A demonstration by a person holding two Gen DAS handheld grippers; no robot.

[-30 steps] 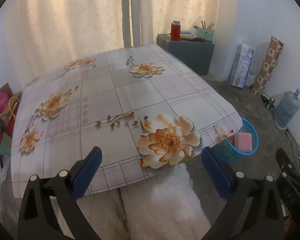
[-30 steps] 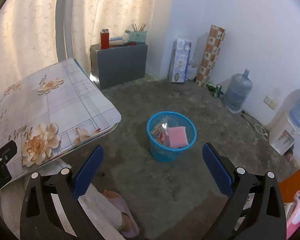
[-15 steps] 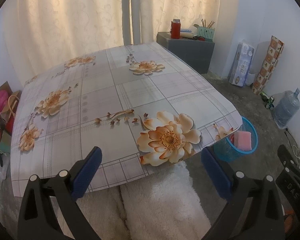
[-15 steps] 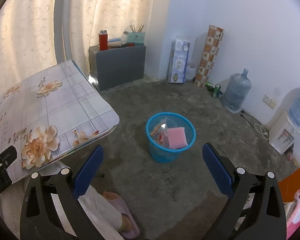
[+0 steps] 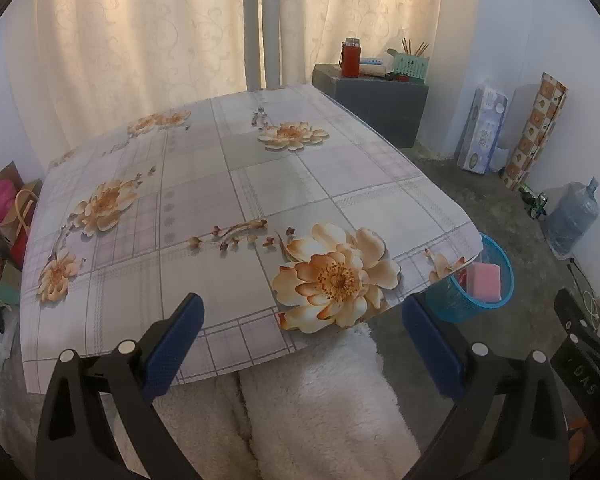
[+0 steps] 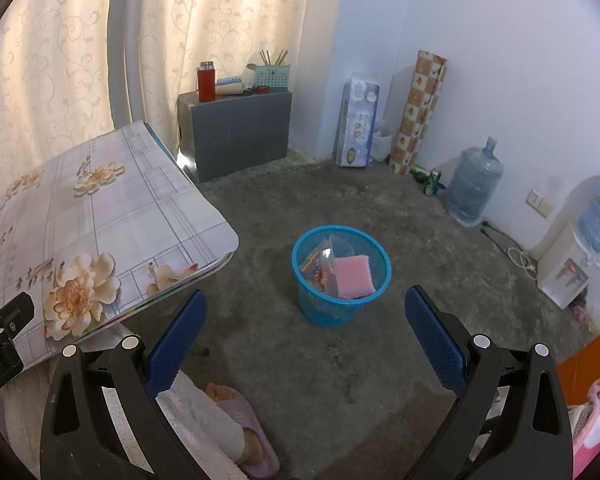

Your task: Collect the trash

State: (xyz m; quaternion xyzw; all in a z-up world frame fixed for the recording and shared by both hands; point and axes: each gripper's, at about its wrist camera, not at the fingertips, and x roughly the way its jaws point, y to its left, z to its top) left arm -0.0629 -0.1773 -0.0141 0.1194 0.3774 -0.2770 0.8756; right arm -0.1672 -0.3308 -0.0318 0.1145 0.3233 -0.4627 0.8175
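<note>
Left wrist view: table point(image 5: 284, 184) edge hides part of the blue trash basket point(image 5: 496, 292) on the floor. Both the left gripper point(image 5: 300, 344) and right gripper point(image 6: 302, 340) are spread, empty, barely moved since earlier.

Daylight enters through the pale curtains point(image 5: 148, 40) at the far side and glows warm there, leaving the room moderately lit and the white wall point(image 6: 500, 60) at right tinted cool blue. The glossy cloth on the worktop point(image 5: 260, 184) carries a soft sheen but no hard glare. Shadows are diffuse: a dim patch lies on the floor point(image 6: 300, 360) beneath the worktop's near right corner, and a faint one beside the blue basket point(image 6: 340, 308). Both fisheye views bend straight lines strongly toward the edges, with black vignetting in the corners. Focus is fairly sharp at centre; detail softens slightly toward the rim.
</note>
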